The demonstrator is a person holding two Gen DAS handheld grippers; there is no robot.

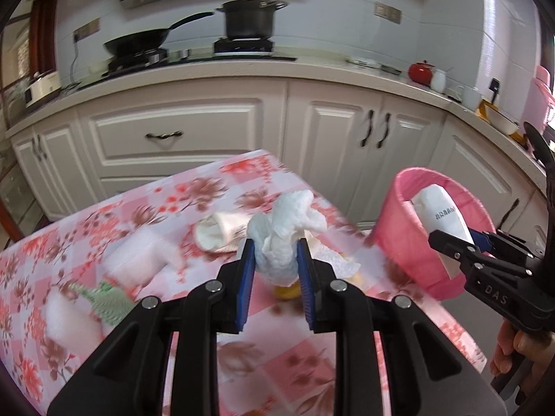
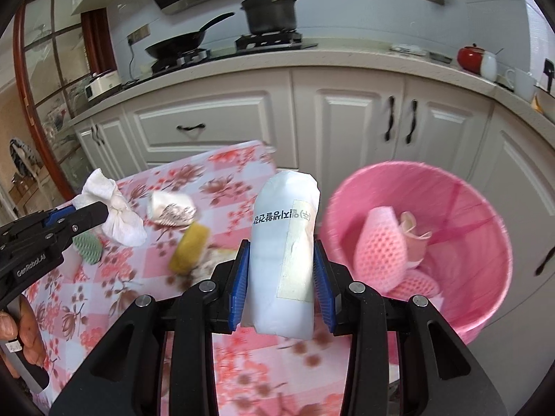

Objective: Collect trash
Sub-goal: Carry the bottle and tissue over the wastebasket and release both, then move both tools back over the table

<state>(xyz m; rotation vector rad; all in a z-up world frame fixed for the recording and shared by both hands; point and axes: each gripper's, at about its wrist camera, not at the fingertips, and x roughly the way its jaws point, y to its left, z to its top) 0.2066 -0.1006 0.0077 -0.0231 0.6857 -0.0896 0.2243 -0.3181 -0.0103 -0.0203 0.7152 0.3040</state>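
My left gripper (image 1: 275,253) is shut on a crumpled white tissue (image 1: 288,228) and holds it above the floral table (image 1: 156,201); the tissue also shows in the right wrist view (image 2: 116,213). My right gripper (image 2: 281,267) is shut on a white packet with printed text (image 2: 282,256), held at the table's right edge beside the pink trash bin (image 2: 468,277). In the left wrist view the packet (image 1: 442,218) is over the bin (image 1: 395,228). The bin holds pink foam nets (image 2: 381,249).
On the table lie a crushed paper cup (image 2: 171,208), a yellow sponge-like piece (image 2: 190,248), a green patterned item (image 2: 86,249) and white wrappers (image 1: 135,260). White kitchen cabinets (image 1: 173,131) and a counter with a pan (image 1: 138,40) and pot (image 1: 249,17) stand behind.
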